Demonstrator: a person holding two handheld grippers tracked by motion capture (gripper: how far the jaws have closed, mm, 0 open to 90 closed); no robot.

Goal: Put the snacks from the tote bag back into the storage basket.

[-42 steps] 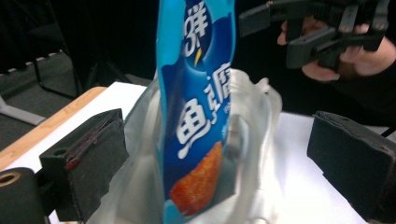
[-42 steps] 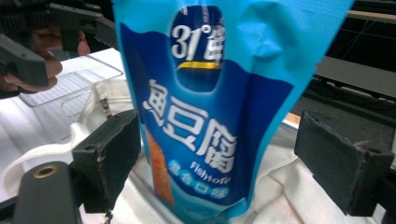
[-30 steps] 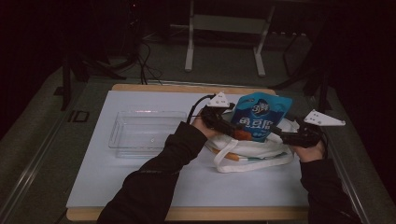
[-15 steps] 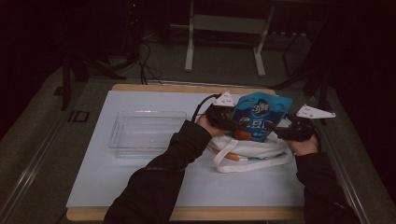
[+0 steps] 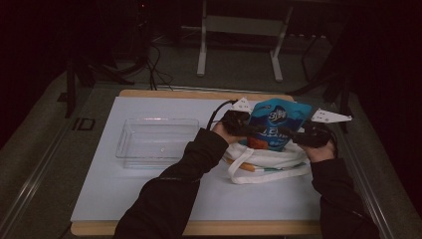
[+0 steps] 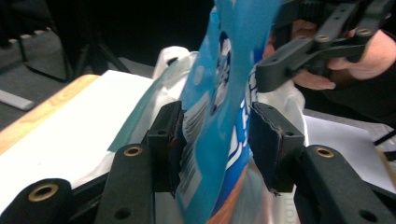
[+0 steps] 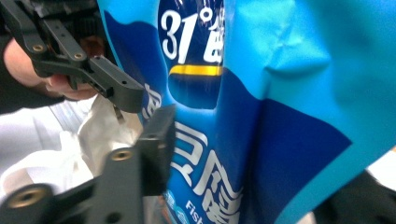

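- Your left gripper (image 6: 215, 140): jaws just closing, now pinching blue snack bag (image 5: 272, 127).
- Your right gripper (image 5: 297, 137): jaws just closing on the bag's other side, one pad touching.

– What sort of place is this?

– A dim lab or recording room. A wooden bench (image 5: 149, 93) under a white sheet (image 5: 149, 199) fills the middle of the frame, on grey carpet.

– What else shows it?

– Loose cables (image 5: 154, 62) trail on the floor at upper left, and a grey metal stand (image 5: 239, 27) rises at top centre, with darkness around.
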